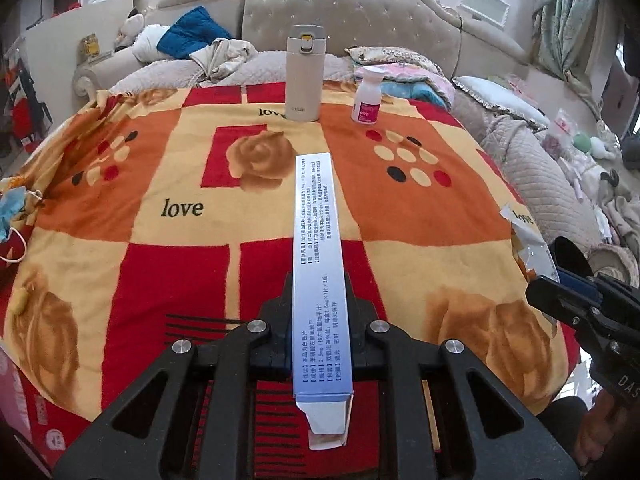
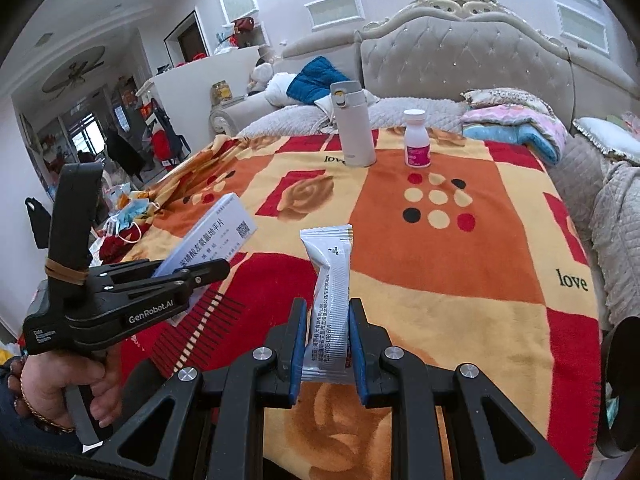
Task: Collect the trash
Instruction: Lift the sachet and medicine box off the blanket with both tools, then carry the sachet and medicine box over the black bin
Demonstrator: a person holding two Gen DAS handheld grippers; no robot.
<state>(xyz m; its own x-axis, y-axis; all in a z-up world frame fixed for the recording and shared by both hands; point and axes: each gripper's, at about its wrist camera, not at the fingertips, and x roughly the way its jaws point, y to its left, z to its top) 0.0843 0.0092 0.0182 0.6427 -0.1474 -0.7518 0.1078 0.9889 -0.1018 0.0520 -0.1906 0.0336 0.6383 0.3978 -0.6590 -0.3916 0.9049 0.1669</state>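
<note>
Pinched between the jaws of the left gripper [image 1: 316,344] is a long, flat carton [image 1: 316,264], pale blue-white card printed with small text, its near flap hanging open; it runs straight out ahead of the jaws. From the right wrist the same carton [image 2: 208,240] shows tilted above the blanket [image 2: 460,280], clear of it. The right gripper [image 2: 328,344] has its blue pads closed on a wrapper [image 2: 330,292], a crinkled white foil sachet with crimped ends that stands upright between the jaws and bends near its top.

Both pieces of trash appear collected and lifted, so the picking step looks done for these two; dropping them somewhere is still to come, and no bin is visible in either view. Well ahead of the jaws stand a smooth cream flask [image 1: 303,76] and a small white bottle [image 1: 367,98] with a pink label, both upright and probably not trash. Off to the left of the jaws, at the blanket's edge, lie crumpled blue masks [image 2: 130,216], which may be left to gather. The blanket is fleecy, patterned with roses and dots.
</note>
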